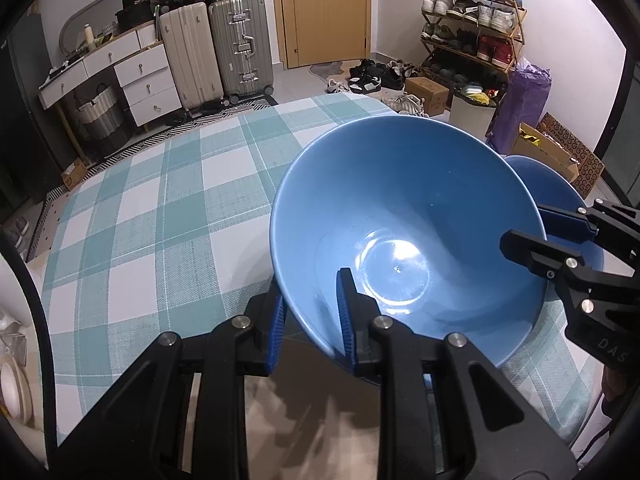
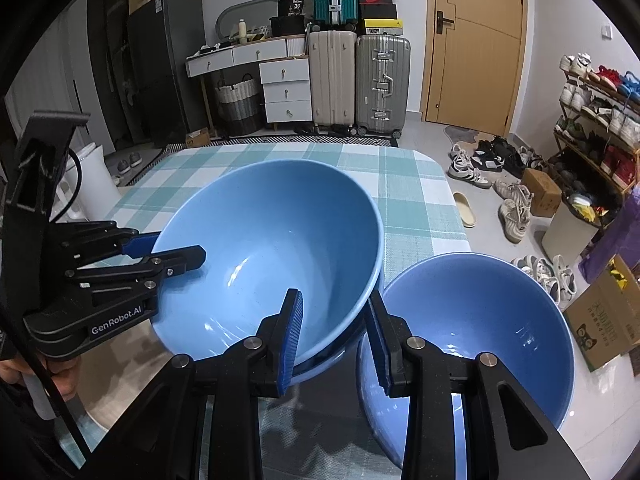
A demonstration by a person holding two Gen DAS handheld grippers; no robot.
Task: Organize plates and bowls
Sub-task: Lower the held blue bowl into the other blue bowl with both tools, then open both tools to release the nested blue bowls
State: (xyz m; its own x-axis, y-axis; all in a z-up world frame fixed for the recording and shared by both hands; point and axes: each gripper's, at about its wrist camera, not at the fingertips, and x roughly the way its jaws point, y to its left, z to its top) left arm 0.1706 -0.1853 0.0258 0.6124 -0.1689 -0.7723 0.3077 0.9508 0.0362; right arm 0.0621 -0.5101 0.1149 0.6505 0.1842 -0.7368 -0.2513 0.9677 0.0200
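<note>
A large blue bowl [image 1: 400,216] [image 2: 272,240] hangs tilted over the teal-and-white checked tablecloth [image 1: 160,200]. My left gripper [image 1: 312,320] [image 2: 176,248] is shut on its near rim, one pad inside the bowl and one outside. My right gripper [image 2: 336,334] [image 1: 536,232] grips the opposite rim the same way. A smaller blue bowl [image 2: 480,340] [image 1: 556,188] stands on the table right beside the large one, just past my right gripper's outer finger [image 2: 380,336].
The table's right edge [image 2: 452,216] drops to a floor strewn with shoes [image 2: 472,168] and cardboard boxes [image 2: 608,312]. Suitcases [image 2: 360,84], a white drawer unit [image 2: 286,88] and a door [image 2: 476,40] line the far wall; a shoe rack [image 1: 472,28] stands at the right.
</note>
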